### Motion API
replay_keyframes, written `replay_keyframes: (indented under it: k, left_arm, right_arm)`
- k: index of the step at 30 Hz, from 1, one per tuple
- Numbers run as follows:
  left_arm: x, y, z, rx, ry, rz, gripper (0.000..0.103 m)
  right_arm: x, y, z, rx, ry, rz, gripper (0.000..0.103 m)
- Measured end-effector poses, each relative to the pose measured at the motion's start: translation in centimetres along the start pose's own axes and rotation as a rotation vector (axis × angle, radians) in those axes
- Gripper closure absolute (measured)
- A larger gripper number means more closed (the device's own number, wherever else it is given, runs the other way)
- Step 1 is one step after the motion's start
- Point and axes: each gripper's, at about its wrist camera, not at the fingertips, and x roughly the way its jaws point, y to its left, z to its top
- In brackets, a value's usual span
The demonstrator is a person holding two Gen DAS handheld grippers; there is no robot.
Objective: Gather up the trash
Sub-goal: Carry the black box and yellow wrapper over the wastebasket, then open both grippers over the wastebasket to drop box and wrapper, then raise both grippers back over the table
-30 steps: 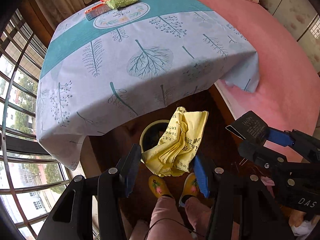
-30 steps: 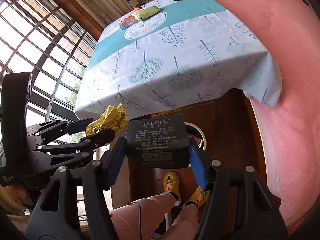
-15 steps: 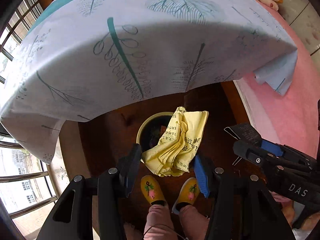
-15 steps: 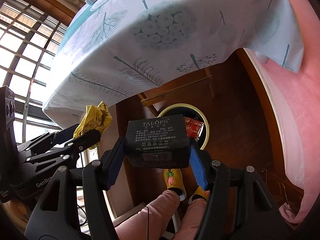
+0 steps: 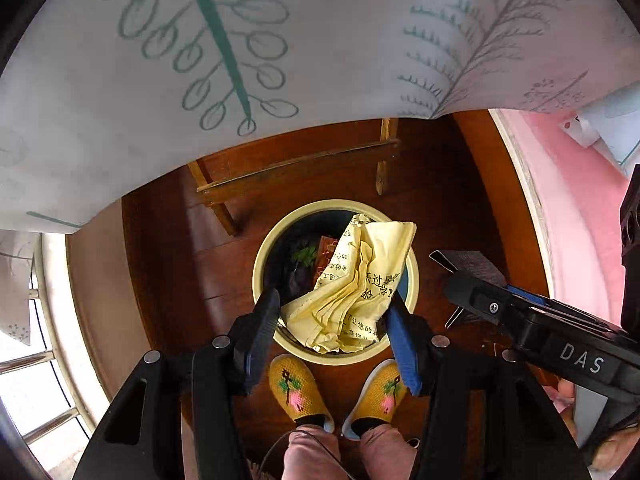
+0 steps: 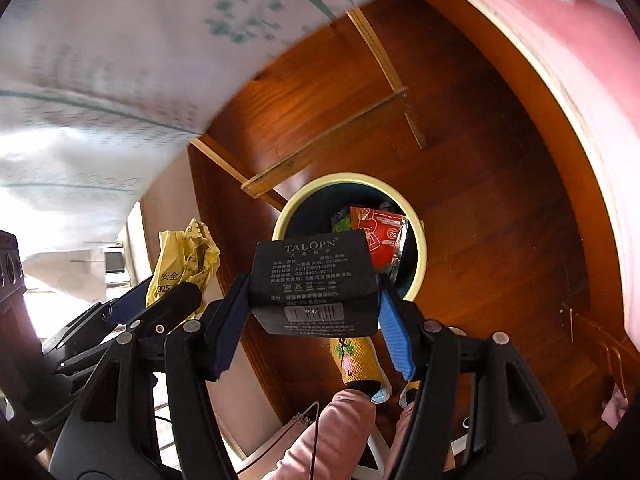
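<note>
**Mia:** Is the trash in the bin [image 5: 262, 256] yet?

**Ben:** Some is. A red wrapper [image 6: 380, 236] and other bits lie inside. But two pieces are not in.

**Mia:** Which ones?

**Ben:** The left gripper [image 5: 332, 316] squeezes a crumpled yellow paper [image 5: 356, 284] right above the bin's mouth. The right gripper [image 6: 312, 300] pinches a black box [image 6: 312, 276], and that sits over the bin's near edge.

**Mia:** So what is left?

**Ben:** Probably just letting go, so both pieces fall in. The paper looks ready. The box may need to go a bit more over the hole.
</note>
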Motion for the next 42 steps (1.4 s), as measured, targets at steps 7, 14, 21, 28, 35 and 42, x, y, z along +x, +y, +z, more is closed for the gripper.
replay_keyframes:
  k: [7,14,21,28,35,42]
  left_arm:
    - [3.2,1.1,-0.2,0.003,0.056,-0.059,0.043]
    - [3.9,1.6,-0.5,-0.003,0.045,-0.024,0.023]
    - [1.2,3.5,-0.5,-0.034,0.012,-0.025,0.023]
    - [-5.5,4.6,-1.1,-0.055,-0.038,-0.041,0.023]
    - [-15.7,5.3,-2.3,-0.090,-0.124,-0.082,0.023]
    - [-25.6,4.7,-4.0,-0.091,-0.215,-0.053,0.021]
  right_arm:
    - [4.4,-2.1,0.5,0.053,0.047,0.010,0.044]
    - [6.2,-2.6,0.4,0.059,0.056,-0.013,0.031]
    - [4.7,-1.4,0.0,0.003,0.032,-0.024,0.031]
    - [1.7,0.1,-1.1,-0.048,0.018,-0.041,0.031]
    - [-6.3,2.9,-2.7,-0.113,-0.028,-0.033,0.031]
    - [-16.7,7.6,-4.5,-0.280,-0.135,-0.002,0.028]
